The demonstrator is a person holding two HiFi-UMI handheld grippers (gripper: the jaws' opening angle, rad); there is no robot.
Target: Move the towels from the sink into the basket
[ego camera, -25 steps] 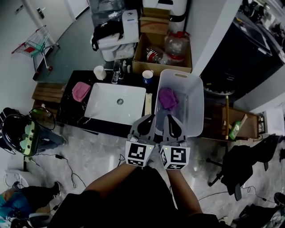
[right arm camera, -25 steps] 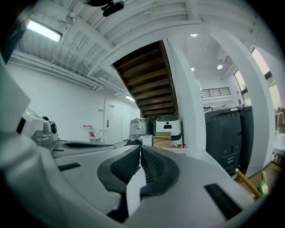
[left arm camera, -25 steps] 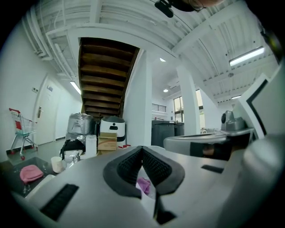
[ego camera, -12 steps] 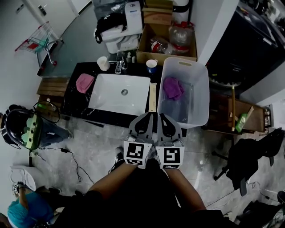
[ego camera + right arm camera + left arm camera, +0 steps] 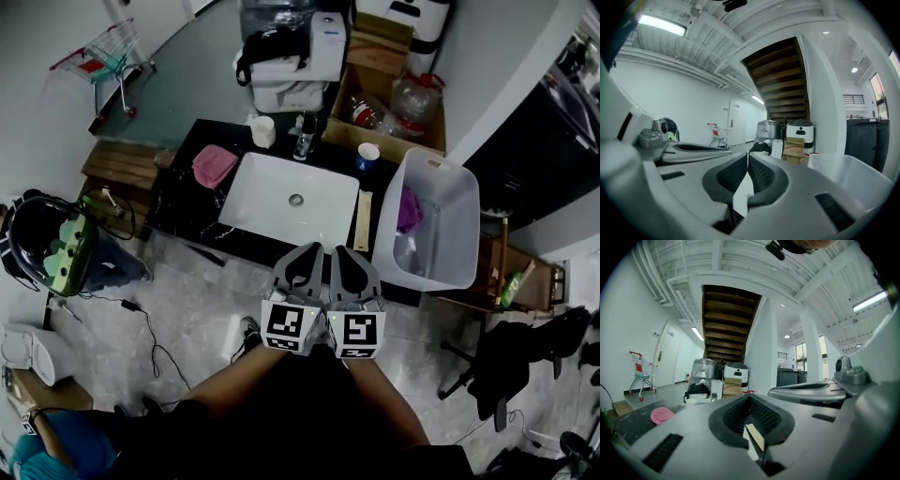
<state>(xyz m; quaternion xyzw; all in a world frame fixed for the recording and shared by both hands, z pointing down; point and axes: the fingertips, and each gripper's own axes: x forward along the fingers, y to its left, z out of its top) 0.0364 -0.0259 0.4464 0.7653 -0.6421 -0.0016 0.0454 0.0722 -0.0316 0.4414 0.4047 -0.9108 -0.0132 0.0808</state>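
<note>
the left claw (image 5: 308, 250) and right claw (image 5: 339, 250) are held shut and empty at the near edge of the bench (image 5: 183, 202). a purple towel (image 5: 409, 208) lies in the basket (image 5: 459, 234); the sink (image 5: 281, 197) is bare. the pink towel (image 5: 214, 165) left of the sink could be overlooked, or pushed off by shut jaws.

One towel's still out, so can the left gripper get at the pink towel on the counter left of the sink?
Probably yes: nothing stands between the left gripper and the pink towel, which lies uncovered on the counter. Its jaws are shut and must open first.
</note>
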